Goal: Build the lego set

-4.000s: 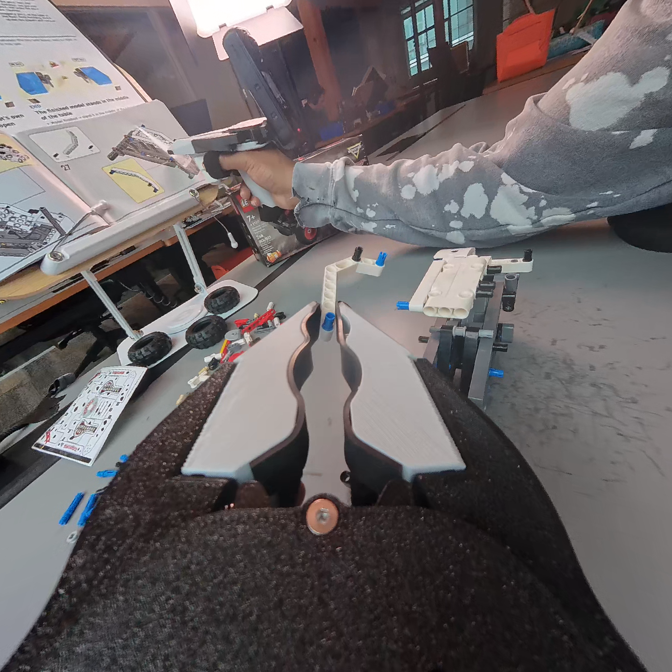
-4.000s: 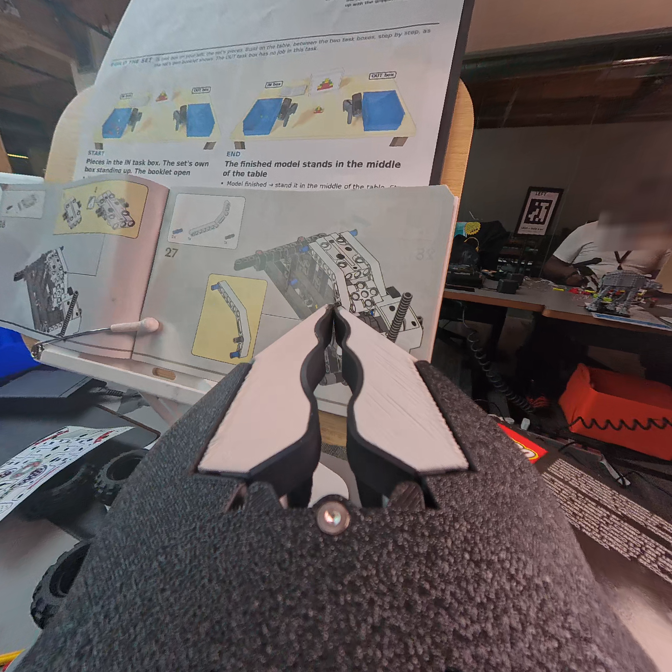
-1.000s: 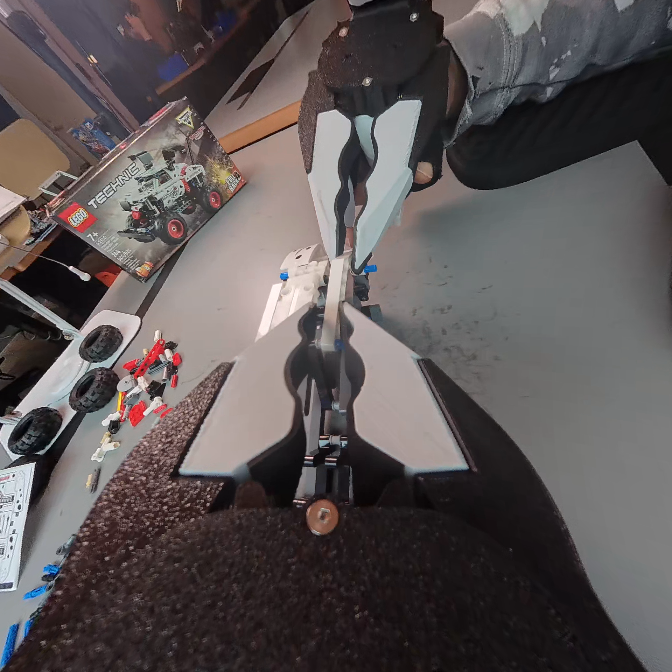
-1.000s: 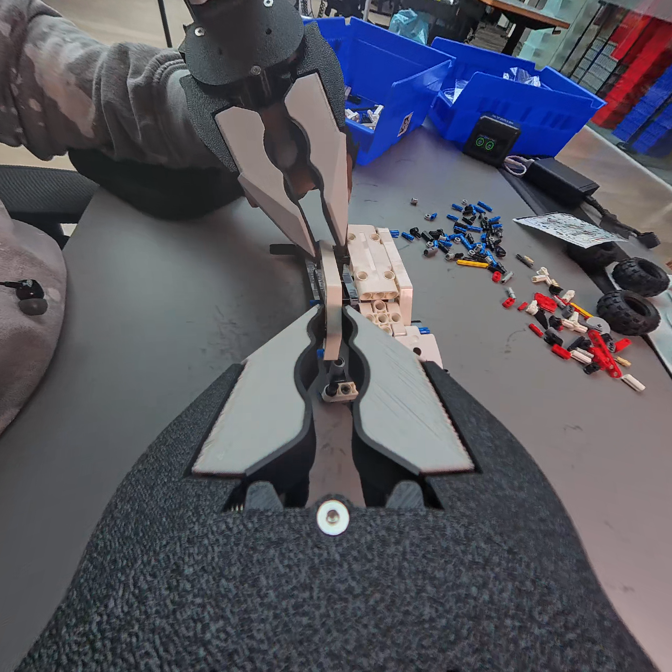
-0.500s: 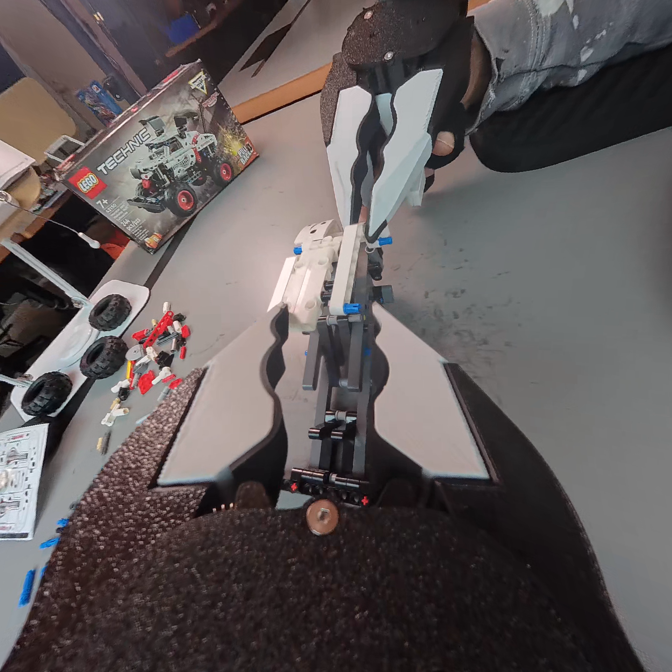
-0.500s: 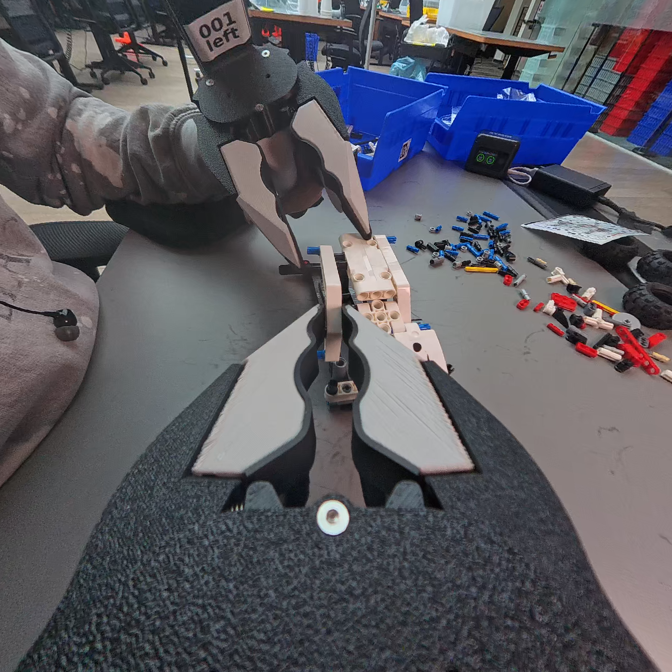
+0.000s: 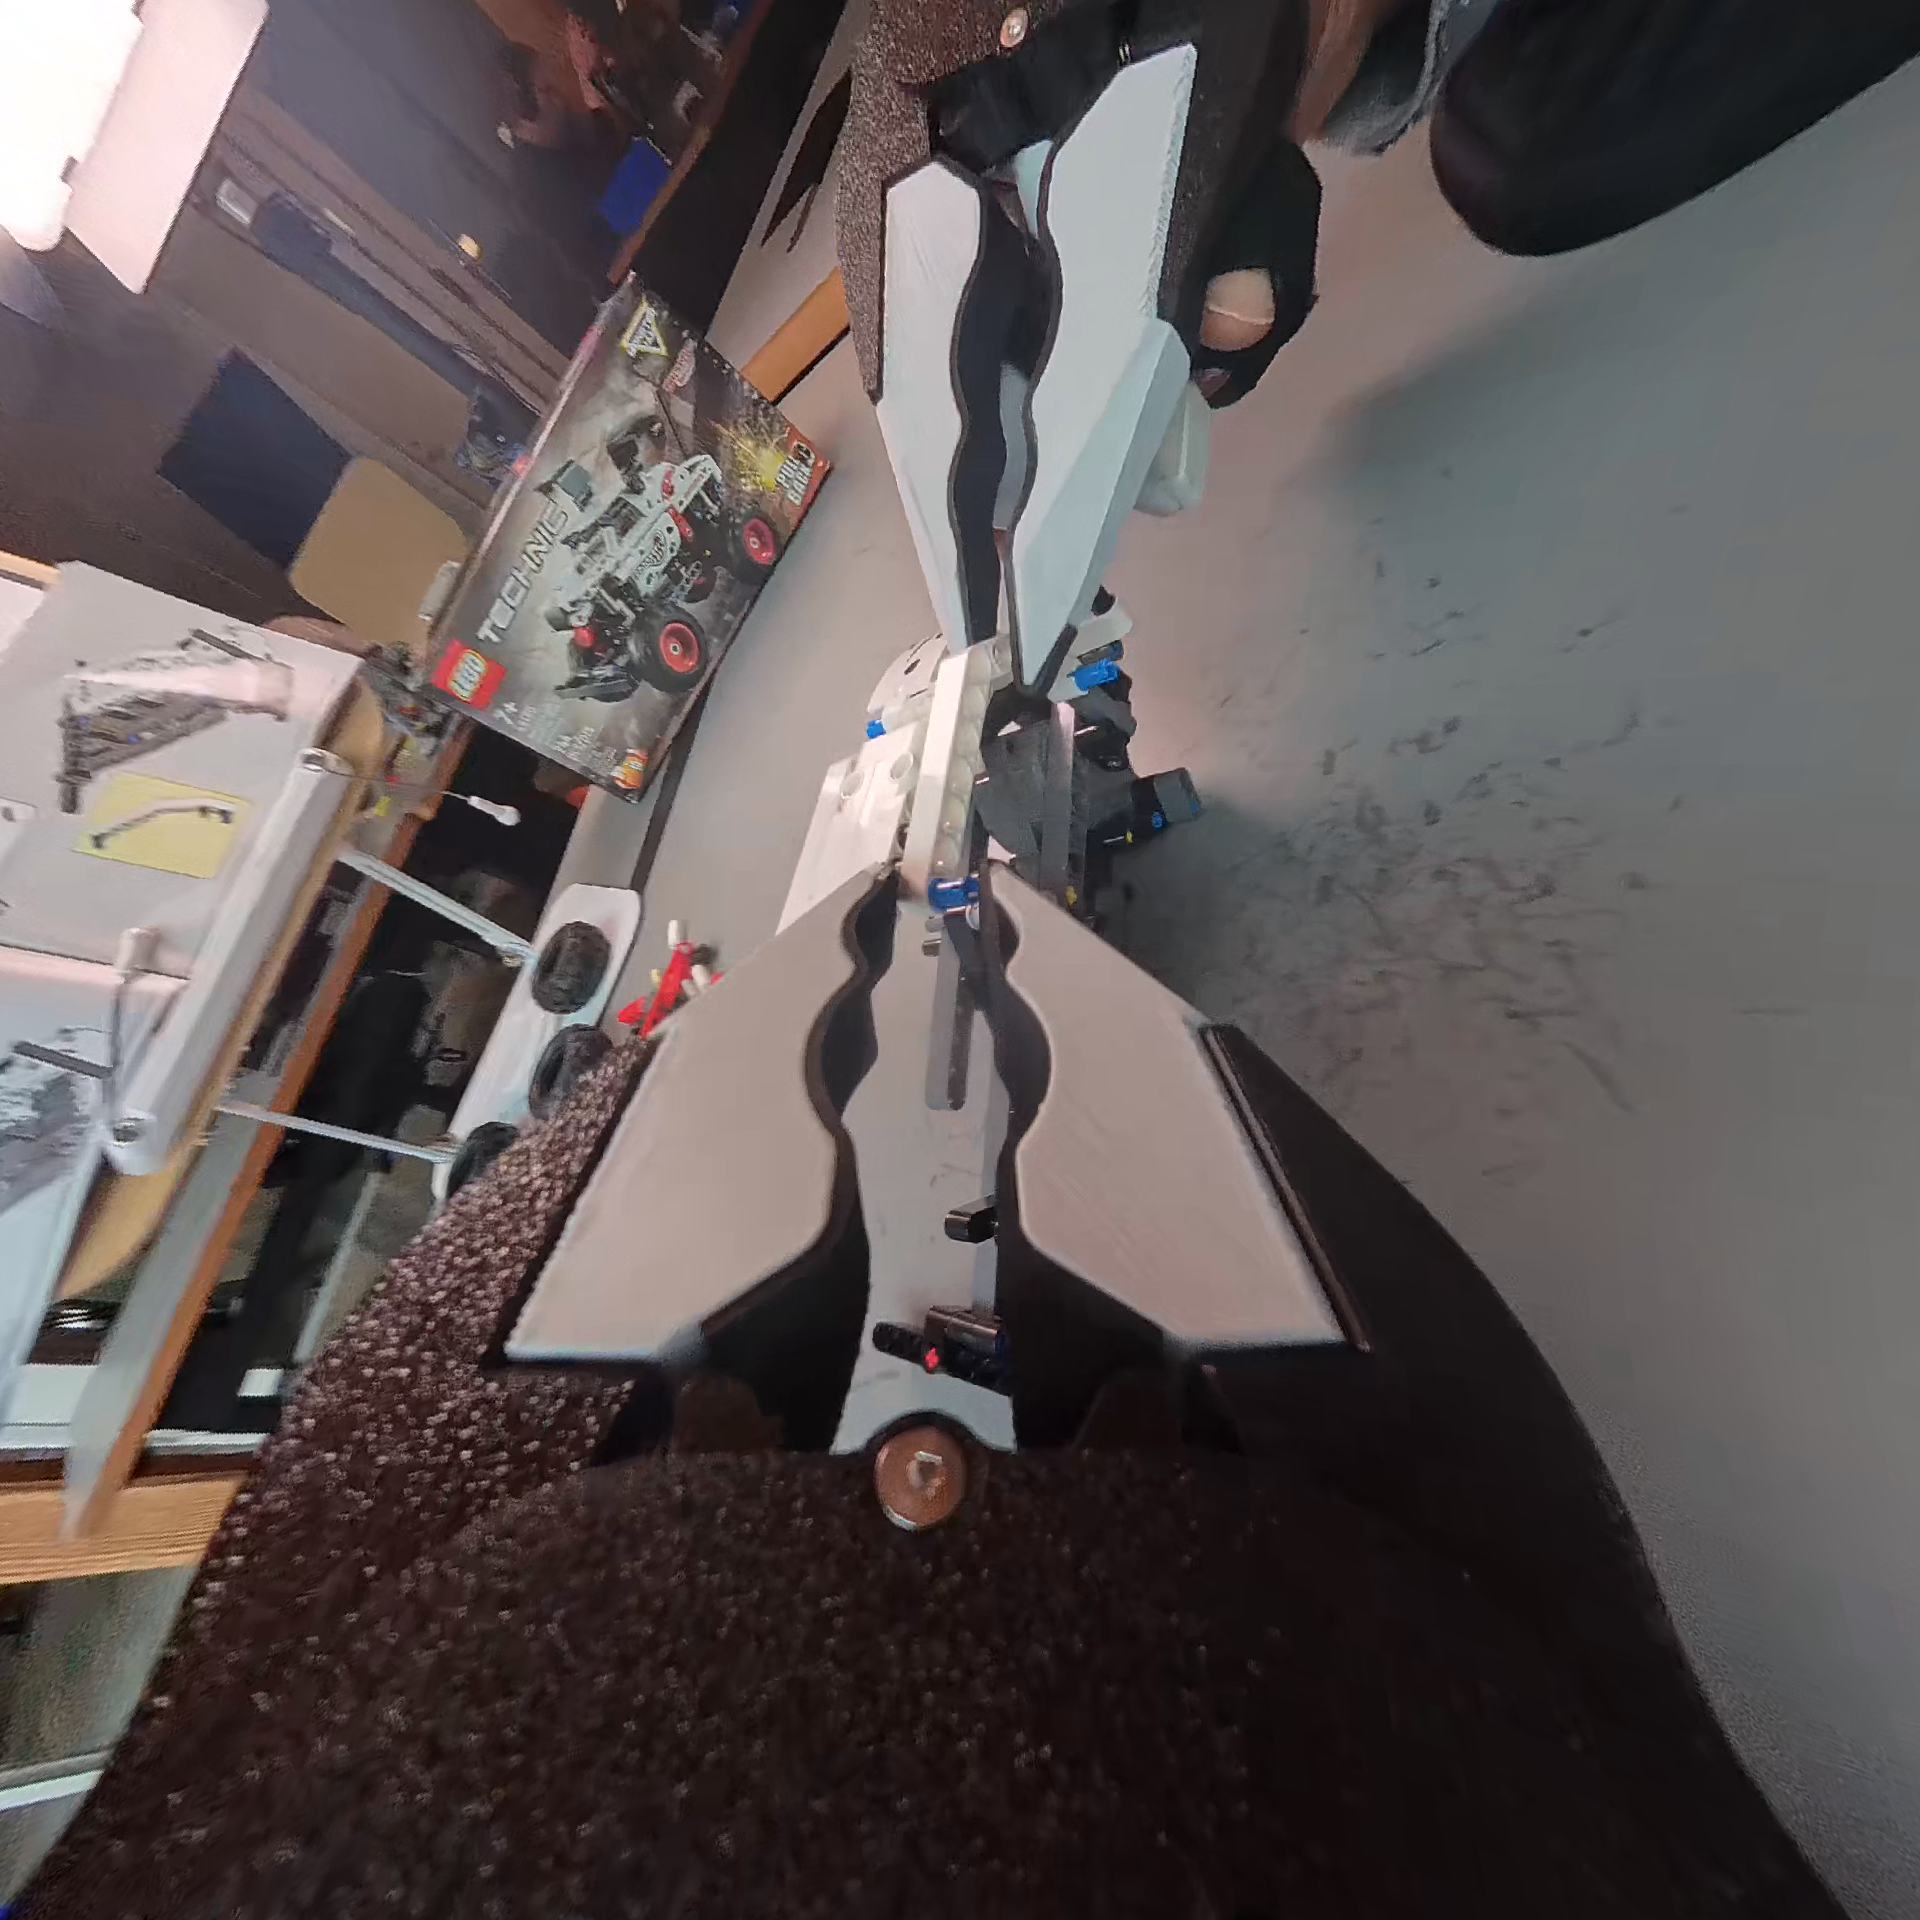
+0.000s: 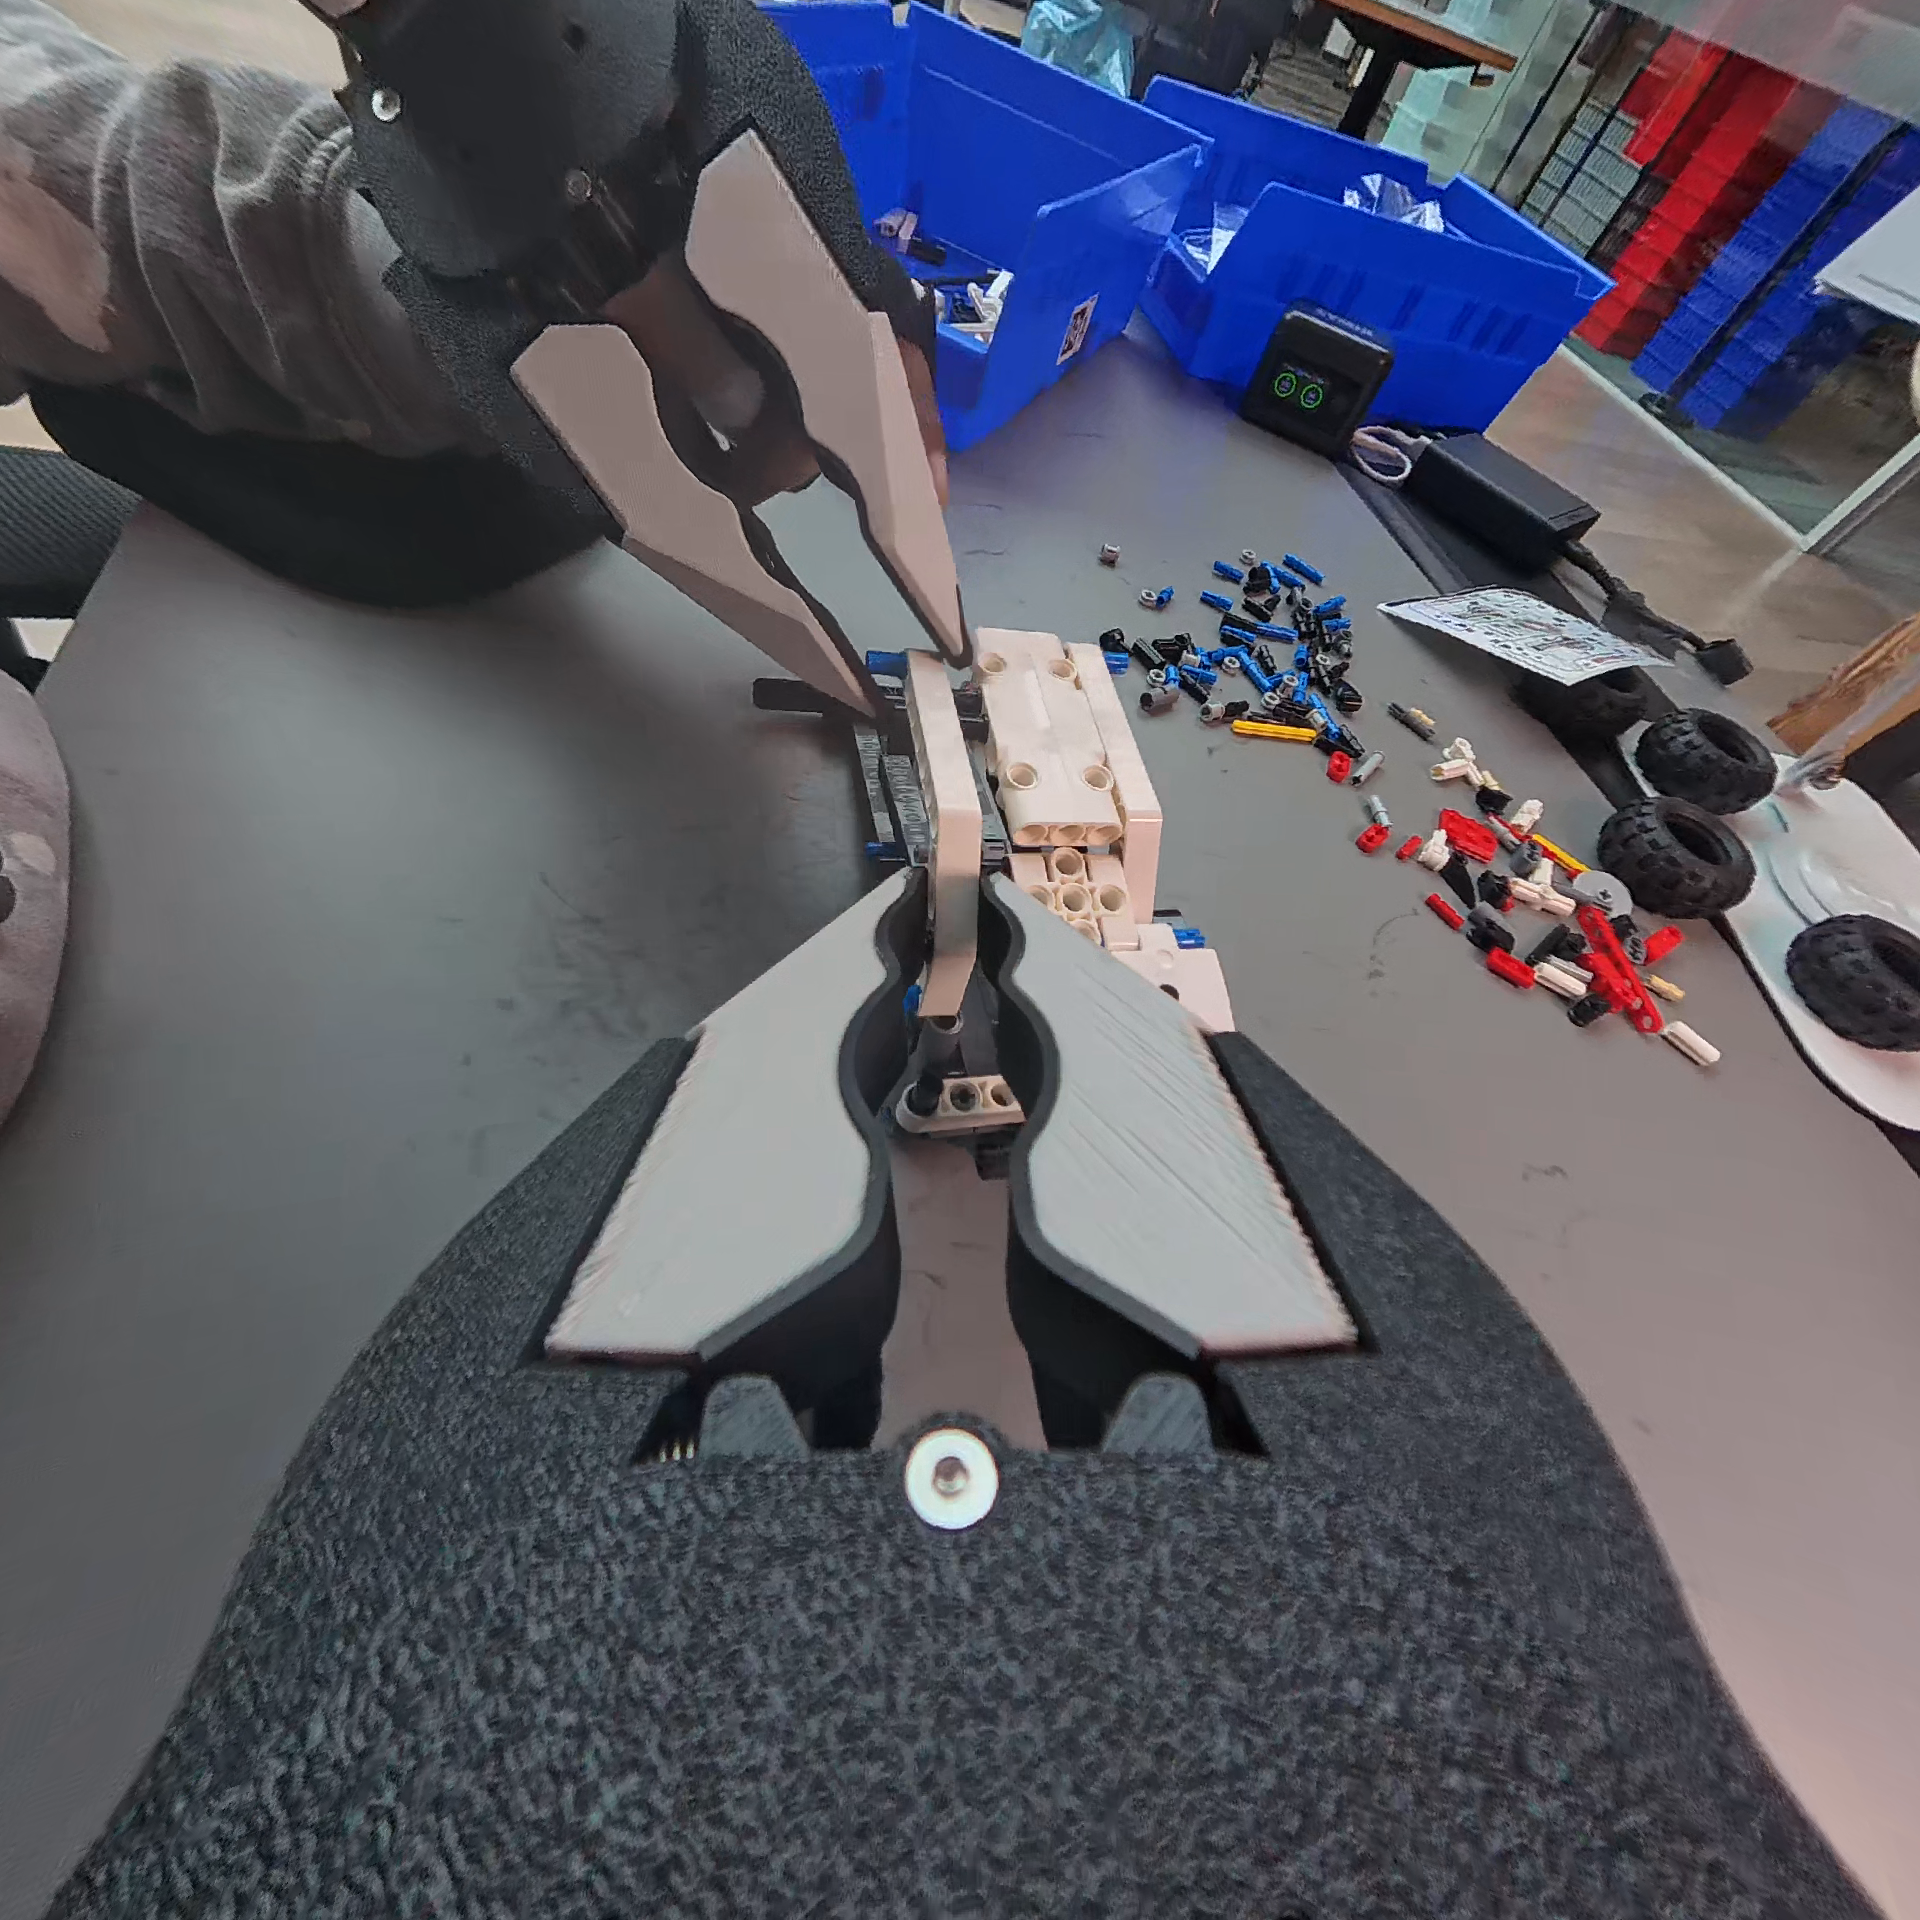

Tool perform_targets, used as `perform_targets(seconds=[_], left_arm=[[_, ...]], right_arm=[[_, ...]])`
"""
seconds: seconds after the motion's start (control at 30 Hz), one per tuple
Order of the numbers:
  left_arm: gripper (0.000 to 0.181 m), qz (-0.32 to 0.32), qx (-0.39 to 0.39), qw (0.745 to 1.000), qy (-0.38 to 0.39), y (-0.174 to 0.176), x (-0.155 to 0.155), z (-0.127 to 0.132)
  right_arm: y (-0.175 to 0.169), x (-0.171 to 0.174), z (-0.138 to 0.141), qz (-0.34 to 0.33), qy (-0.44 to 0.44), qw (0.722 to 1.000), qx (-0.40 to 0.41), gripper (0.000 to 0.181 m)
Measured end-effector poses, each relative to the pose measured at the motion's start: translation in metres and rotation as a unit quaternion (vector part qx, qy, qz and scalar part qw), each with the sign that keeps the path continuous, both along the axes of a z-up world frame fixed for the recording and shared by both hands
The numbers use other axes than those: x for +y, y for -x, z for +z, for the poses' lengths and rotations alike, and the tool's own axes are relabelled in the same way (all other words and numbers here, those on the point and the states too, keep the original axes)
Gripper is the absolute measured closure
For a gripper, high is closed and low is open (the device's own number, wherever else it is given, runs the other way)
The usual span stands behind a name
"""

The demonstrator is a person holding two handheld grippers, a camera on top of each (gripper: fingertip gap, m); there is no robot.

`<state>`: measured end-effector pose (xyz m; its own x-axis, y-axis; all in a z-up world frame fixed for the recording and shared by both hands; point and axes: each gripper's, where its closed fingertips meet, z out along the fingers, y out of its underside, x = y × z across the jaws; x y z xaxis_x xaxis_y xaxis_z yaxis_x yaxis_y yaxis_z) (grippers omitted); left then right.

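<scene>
While both grippers work the model, seat the white beam.
Right gripper (image 8: 951, 914) is clamped on the stiff, light white beam (image 8: 948, 790); left gripper (image 8: 920, 681), jaws apart, straddles its far end on the model (image 8: 1070, 790).

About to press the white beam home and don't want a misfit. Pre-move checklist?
1. right gripper shut on the white beam: ok.
2. left gripper open, tips straddling the beam's far end: ok.
3. Left tips actually touching the beam: cannot tell.
4. Beam lying along the side of the model: ok.
5. Beam's pins seated in the model: cannot tell, hidden.
6. loose parts apart from the model on the table: ok.
</scene>
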<state>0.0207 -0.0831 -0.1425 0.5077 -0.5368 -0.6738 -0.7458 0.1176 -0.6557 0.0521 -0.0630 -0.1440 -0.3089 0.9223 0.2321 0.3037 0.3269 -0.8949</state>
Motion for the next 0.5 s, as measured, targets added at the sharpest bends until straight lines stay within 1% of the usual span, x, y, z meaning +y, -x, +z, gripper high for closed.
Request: perform_targets(seconds=[0.1,0.27,0.33,0.37,0.43,0.5], left_arm=[[0.165,0.004,0.052,0.998,-0.038,0.0005,0.0004,0.0017],[0.165,0.009,0.088,0.994,-0.058,0.0019,0.0013,0.0016],[0.165,0.015,0.108,0.992,-0.064,0.0027,0.0024,0.0001],[0.165,0.014,0.113,0.991,-0.064,0.0020,0.0022,0.0000],[0.166,0.016,0.113,0.992,-0.060,0.0013,0.0025,0.0001],[0.165,0.017,0.117,0.991,-0.057,0.0018,0.0029,-0.0002]], right_arm=[[0.0007,-0.0001,-0.0017,-0.005,-0.025,1.000,-0.005,0.173],[0.0019,0.0002,-0.0025,-0.014,-0.050,0.999,-0.010,0.172],[0.0001,-0.0004,-0.0017,-0.010,-0.056,0.998,-0.012,0.167],[-0.0016,-0.0004,-0.0009,-0.007,-0.059,0.998,-0.014,0.164],[-0.0045,0.0022,0.0032,-0.009,-0.062,0.998,-0.010,0.163],[-0.0067,0.0031,0.0062,-0.009,-0.054,0.998,-0.009,0.167]])
